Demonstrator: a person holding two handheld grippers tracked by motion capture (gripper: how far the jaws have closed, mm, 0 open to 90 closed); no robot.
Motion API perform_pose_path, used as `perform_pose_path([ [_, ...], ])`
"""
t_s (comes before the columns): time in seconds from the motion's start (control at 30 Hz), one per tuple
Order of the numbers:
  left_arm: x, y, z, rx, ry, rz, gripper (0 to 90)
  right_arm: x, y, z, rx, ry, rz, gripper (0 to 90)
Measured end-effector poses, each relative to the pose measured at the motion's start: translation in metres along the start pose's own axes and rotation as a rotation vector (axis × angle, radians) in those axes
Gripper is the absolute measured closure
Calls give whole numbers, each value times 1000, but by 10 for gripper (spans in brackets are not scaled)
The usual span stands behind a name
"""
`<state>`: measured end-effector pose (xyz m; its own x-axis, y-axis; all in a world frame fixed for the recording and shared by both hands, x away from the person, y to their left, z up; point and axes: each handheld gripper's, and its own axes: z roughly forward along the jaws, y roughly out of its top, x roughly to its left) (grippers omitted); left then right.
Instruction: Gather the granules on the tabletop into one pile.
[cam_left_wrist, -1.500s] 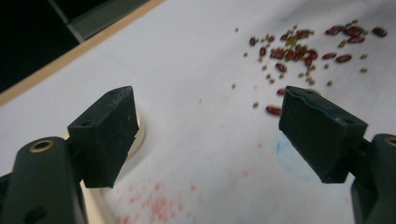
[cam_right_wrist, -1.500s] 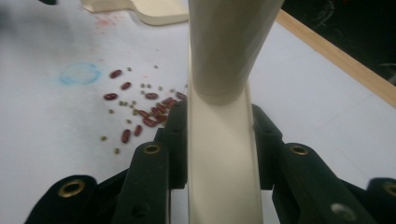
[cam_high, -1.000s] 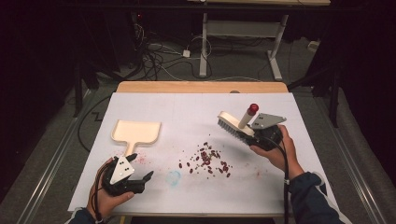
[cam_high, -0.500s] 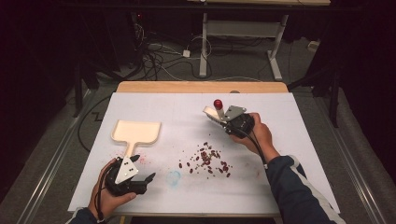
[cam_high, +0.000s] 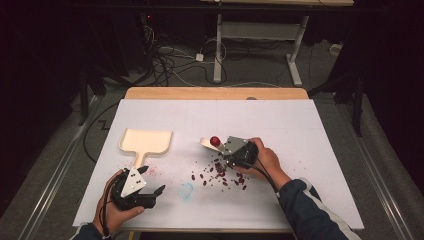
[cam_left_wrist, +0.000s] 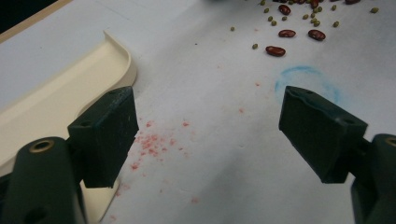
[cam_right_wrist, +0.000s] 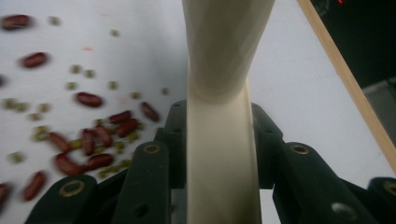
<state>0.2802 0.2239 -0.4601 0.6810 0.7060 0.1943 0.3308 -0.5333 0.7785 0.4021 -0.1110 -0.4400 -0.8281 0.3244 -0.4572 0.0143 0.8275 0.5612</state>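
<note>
1. At the lower left of the high view, the left gripper (cam_high: 159, 191) rests on the white sheet (cam_high: 310, 130) near its front edge, in the person's left hand (cam_high: 112, 210). In the left gripper view its jaws stand wide apart with nothing between them, only bare sheet with pink specks and a faint blue ring (cam_left_wrist: 306, 81).
2. The cream dustpan (cam_high: 145, 141) lies just beyond that gripper, its handle pointing toward it. In the left gripper view its rim (cam_left_wrist: 119, 56) is cut off by the left edge of the frame and partly hidden behind the near jaw.
3. At mid-frame, the right gripper (cam_high: 219, 150) is clamped on the cream handle of a brush (cam_right_wrist: 224, 70). In the right gripper view the handle fills the gap between the jaws and runs out past the top edge, so its head is out of the frame. In the high view the gripper body and the right hand (cam_high: 265, 160) cover most of the brush; a red knob (cam_high: 215, 141) and a pale tip show.
4. The scattered beans (cam_high: 220, 175) lie just beside and below the right gripper, between the two hands. In the right gripper view they are blurred at the left.
5. Open sheet lies to the right and toward the far edge, where a strip of wooden table (cam_high: 215, 93) shows; dark floor with cables (cam_high: 165, 60) lies beyond.
</note>
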Motion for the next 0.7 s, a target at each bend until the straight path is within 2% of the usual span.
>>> perform_pose_path([
  [0.1, -2, 0, 0, 9, -8, -8, 189, 7, -1, -7, -18, 20, 1, 676],
  [0.13, -1, 0, 0, 4, -5, 2, 189, 11, -3, -13, -38, 45, -42, 676],
  [0.2, -2, 1, 1, 8, -8, 3, 189, 16, -5, -19, -49, 65, -46, 676],
  [0.27, -3, 1, 1, 14, -21, -10, 189, 20, -6, -24, -64, 58, -62, 677],
  [0.37, -4, 1, 1, 14, -30, -9, 189, 24, -8, -29, -89, 54, -47, 678],
  [0.4, -4, 2, 2, 14, -31, -9, 189, 25, -8, -30, -85, 49, -62, 678],
  [0.53, -4, 2, 3, 15, -33, -11, 189, 24, -7, -33, -98, 27, -60, 679],
  [0.6, -3, 2, 3, 12, -33, -15, 189, 19, -5, -43, -135, 3, -19, 679],
  [0.67, -3, 2, 2, 9, -33, -19, 189, 15, -3, -54, -160, 5, -10, 679],
  [0.7, -3, 2, 2, 9, -31, -19, 189, 15, -3, -54, -160, 5, -10, 679],
])
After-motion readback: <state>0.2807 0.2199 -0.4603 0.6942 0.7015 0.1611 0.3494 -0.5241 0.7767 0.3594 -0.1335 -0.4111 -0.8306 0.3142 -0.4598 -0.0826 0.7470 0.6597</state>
